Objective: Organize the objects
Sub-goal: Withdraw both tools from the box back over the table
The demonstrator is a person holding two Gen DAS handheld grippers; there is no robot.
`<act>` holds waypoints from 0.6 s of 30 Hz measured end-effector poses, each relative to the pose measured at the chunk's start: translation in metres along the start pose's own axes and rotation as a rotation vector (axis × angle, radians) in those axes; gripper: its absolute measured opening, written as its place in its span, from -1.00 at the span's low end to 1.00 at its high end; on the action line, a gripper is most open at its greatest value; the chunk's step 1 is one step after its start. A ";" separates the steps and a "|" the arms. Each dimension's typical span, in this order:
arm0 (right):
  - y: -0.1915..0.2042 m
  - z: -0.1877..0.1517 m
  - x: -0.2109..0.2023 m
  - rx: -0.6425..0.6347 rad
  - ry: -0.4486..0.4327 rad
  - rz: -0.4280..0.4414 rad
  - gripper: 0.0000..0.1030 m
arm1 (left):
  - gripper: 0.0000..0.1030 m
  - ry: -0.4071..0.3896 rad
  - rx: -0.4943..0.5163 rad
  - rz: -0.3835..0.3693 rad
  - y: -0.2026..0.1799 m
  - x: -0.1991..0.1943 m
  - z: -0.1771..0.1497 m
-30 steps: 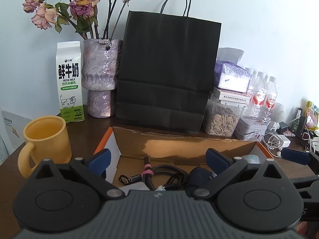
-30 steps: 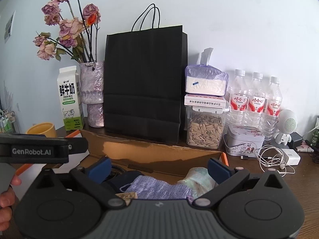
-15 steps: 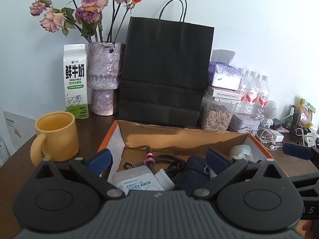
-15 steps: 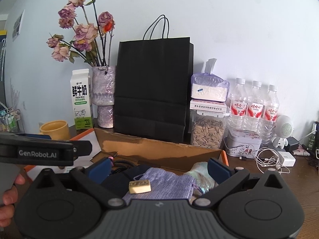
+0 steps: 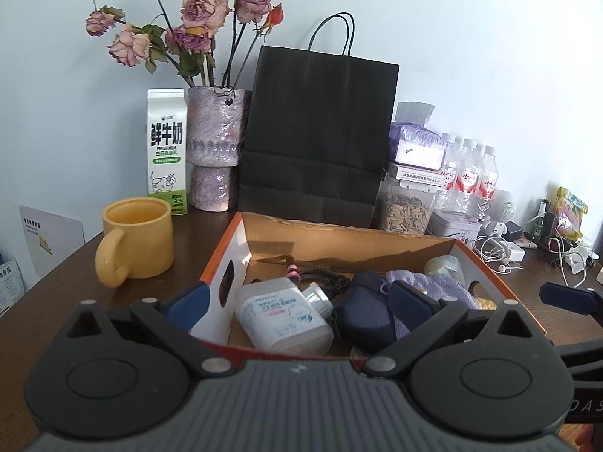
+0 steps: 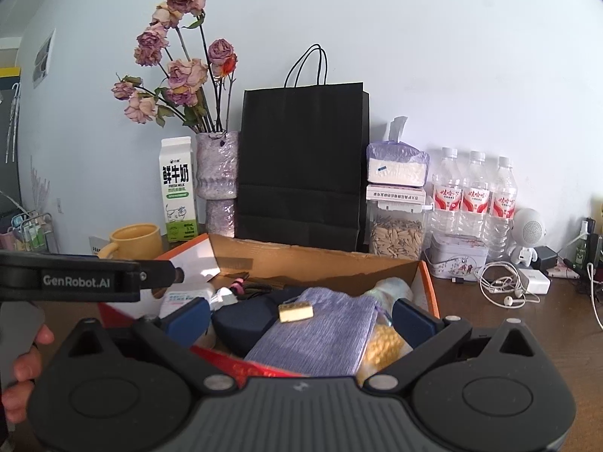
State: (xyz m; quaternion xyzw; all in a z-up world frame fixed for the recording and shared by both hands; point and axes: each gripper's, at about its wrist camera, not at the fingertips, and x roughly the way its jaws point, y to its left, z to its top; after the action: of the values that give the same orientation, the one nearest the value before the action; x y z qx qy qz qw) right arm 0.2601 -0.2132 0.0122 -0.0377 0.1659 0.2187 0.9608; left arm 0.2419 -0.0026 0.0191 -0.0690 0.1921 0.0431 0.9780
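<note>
Left gripper [image 5: 297,301]: jaws spread wide, nothing between them, poised above the near edge of the box.
Right gripper [image 6: 299,316]: jaws equally wide apart, gripping nothing, over the box's right half.
Cardboard box [image 5: 350,235]: open on the dark table [image 5: 56,282], orange rim.
Box contents: white plastic bottle [image 5: 282,314] lying at left, black cable [image 5: 320,275] behind it, dark blue pouch [image 5: 363,310] in the middle, lavender cloth bag [image 6: 320,333] at right with a small yellow block [image 6: 296,312] on top.
Left of box: yellow mug [image 5: 137,239].
Far row at the wall: milk carton [image 5: 167,150], vase of dried roses [image 5: 215,150], black paper bag [image 5: 316,139], seed jar [image 5: 405,211], water bottles [image 6: 473,192].
</note>
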 end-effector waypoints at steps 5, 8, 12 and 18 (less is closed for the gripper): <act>0.007 -0.015 -0.016 0.006 0.027 0.007 1.00 | 1.00 0.012 0.003 0.018 0.007 -0.015 -0.014; 0.011 -0.025 -0.022 0.003 0.055 0.010 1.00 | 1.00 0.031 0.008 0.026 0.012 -0.021 -0.023; 0.015 -0.038 -0.026 0.006 0.094 0.011 1.00 | 1.00 0.055 0.021 0.026 0.017 -0.028 -0.032; 0.019 -0.053 -0.027 0.016 0.155 0.020 1.00 | 1.00 0.090 0.038 0.034 0.027 -0.032 -0.045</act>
State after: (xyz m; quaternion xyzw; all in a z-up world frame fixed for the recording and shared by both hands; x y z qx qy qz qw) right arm 0.2128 -0.2143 -0.0291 -0.0453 0.2418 0.2237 0.9431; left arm 0.1932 0.0156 -0.0133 -0.0490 0.2378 0.0531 0.9686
